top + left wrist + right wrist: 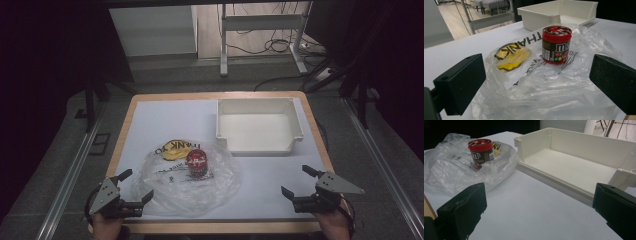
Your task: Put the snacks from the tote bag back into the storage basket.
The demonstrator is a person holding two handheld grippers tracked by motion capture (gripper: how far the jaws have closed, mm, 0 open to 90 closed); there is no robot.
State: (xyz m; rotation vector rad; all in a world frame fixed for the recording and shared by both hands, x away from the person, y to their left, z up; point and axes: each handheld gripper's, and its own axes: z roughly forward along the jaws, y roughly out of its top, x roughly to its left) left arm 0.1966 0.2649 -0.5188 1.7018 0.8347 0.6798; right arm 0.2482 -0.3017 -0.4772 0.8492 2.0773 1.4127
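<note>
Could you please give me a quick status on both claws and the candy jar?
Left claw open at bag edge, right claw open, both empty. Candy jar upright on plastic bag, untouched. White bin empty; nothing in the way.

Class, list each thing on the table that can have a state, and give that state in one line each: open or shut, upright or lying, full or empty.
candy jar: upright, red lid on, standing on the plastic bag.
plastic bag: lying flat and crumpled on the table, unheld.
white tray: upright, empty.
left gripper: open, at the bag's edge, holding nothing.
right gripper: open, holding nothing, apart from the tray.
</note>
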